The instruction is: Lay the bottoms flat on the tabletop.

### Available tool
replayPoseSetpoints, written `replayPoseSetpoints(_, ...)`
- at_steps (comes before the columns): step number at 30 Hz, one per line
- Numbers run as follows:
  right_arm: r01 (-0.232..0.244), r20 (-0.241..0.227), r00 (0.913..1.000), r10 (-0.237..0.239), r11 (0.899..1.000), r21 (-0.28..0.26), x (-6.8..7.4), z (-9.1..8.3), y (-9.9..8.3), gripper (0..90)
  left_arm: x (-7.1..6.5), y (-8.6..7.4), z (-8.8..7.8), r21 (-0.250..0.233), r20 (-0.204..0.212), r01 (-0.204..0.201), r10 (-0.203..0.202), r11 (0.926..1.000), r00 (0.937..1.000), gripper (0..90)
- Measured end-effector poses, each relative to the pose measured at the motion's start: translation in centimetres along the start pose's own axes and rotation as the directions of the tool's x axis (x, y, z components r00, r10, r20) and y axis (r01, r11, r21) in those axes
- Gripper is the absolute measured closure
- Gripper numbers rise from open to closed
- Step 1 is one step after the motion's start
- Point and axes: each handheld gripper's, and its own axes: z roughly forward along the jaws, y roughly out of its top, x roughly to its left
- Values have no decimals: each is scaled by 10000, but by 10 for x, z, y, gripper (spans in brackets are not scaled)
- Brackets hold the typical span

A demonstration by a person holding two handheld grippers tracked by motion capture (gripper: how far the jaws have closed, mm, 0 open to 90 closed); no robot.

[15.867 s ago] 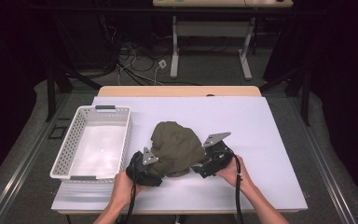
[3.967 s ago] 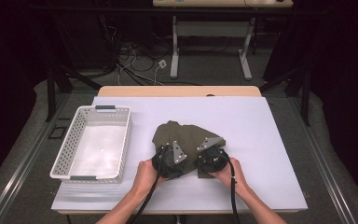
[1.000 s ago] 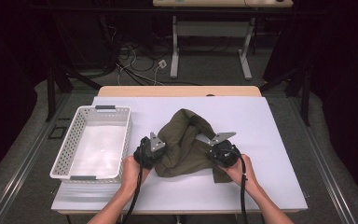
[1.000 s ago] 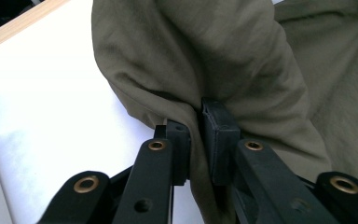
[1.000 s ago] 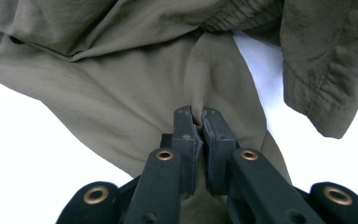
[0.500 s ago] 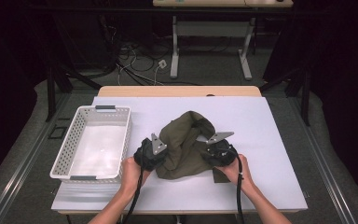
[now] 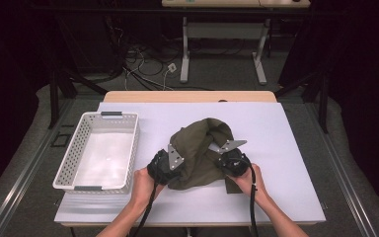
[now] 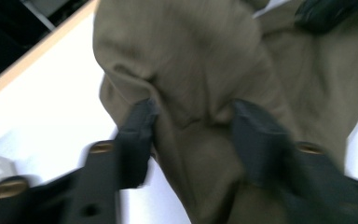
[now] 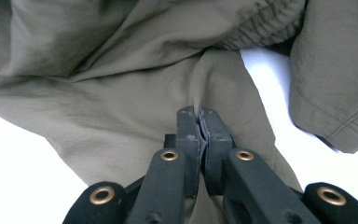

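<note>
Since a second ago, the olive garment (image 7: 197,155) bunches narrower; left hand-held gripper (image 8: 191,123) has just been opening around a fold, right hand-held gripper (image 9: 198,116) pinches cloth tight; counter (image 7: 286,138) lies open rightward, basket (image 7: 98,150) left.

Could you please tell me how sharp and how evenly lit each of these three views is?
High view: sharp and bright on the white table, while the surroundings fall to near black. Left gripper view: smeared by motion blur, so the left gripper and the olive garment look soft. Right gripper view: crisp, with the right gripper and the fabric's weave and stitching clear, and the table behind washed out white.
</note>
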Motion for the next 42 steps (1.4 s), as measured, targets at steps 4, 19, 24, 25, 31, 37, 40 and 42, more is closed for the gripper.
replayPoseSetpoints(4,109,8,9999,-109,9999,-133,1,-3,0,887,8,-8,8,2,47,235,-235,9997,9997,727)
replayPoseSetpoints(19,150,167,9997,-150,9999,-35,-5,-18,0,888,16,-16,15,358,-181,724,-718,9967,9973,807)
replayPoseSetpoints(24,137,95,9999,-137,9999,36,-6,-10,-3,841,15,-15,11,377,-329,608,-596,9974,9977,766)
replayPoseSetpoints(25,132,28,9999,-132,9999,35,-6,-10,-4,807,15,-14,10,372,-347,601,-588,9975,9977,757)
replayPoseSetpoints(31,-43,-120,9999,43,10000,-17,-7,-8,-3,639,13,-10,-1,125,-423,596,-590,9981,9974,665)
replayPoseSetpoints(37,-3,-109,9999,2,10000,-25,-6,-4,-2,536,10,-2,-13,-129,-427,510,-515,9986,9978,455)
replayPoseSetpoints(40,-46,-124,9999,48,9999,150,-6,-3,-1,485,3,1,-15,-119,-148,388,-389,9992,9991,376)
replayPoseSetpoints(42,-27,-41,10000,27,10000,-7,-6,-1,0,473,-3,3,-13,58,172,193,-194,9998,9997,326)
